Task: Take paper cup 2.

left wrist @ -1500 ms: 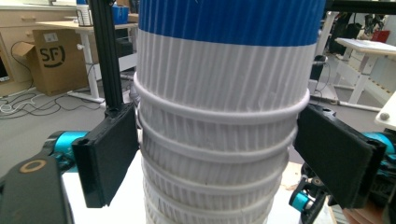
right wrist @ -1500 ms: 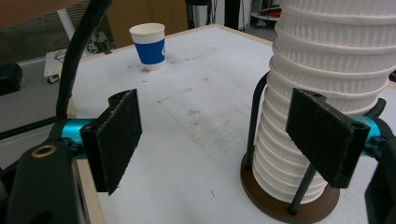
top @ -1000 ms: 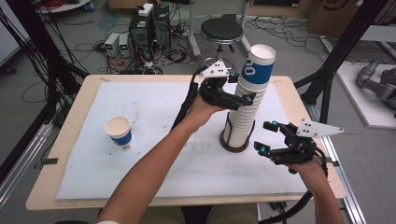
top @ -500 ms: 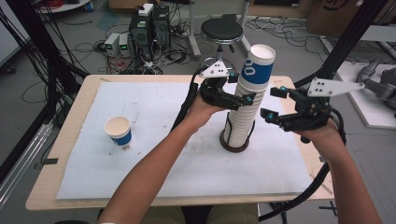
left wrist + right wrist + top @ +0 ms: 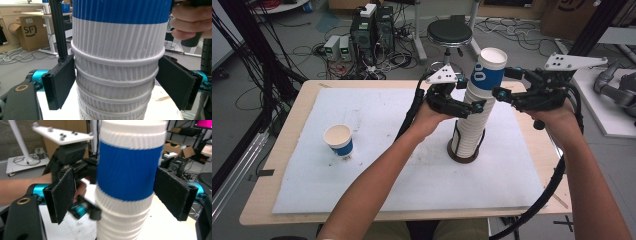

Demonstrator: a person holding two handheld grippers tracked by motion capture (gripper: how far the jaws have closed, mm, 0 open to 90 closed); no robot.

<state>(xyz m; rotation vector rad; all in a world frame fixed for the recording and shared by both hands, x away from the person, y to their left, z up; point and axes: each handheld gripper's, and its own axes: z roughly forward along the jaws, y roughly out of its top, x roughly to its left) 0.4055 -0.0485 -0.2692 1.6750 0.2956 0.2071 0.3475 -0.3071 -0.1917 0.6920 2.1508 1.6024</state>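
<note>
Stack of ribbed paper cups (image 5: 473, 115) stands upright in a dark round holder (image 5: 463, 151) near the middle of the white mat (image 5: 377, 195), its top cup (image 5: 488, 70) banded in blue. Left gripper (image 5: 466, 106) is clamped on the stack just under that top cup, both pads pressed against the white rims in the left gripper view. Right gripper (image 5: 502, 83) brackets the blue band, jaws spread and not yet touching the cup on either side. Judged from here, the nested cups may cling, so a lift could drag the next cup up or tilt the tall stack out of its holder if the lower clamp slips. A hard squeeze might crush the thin wall. A single loose cup (image 5: 339, 140) sits well left of the stack.
</note>
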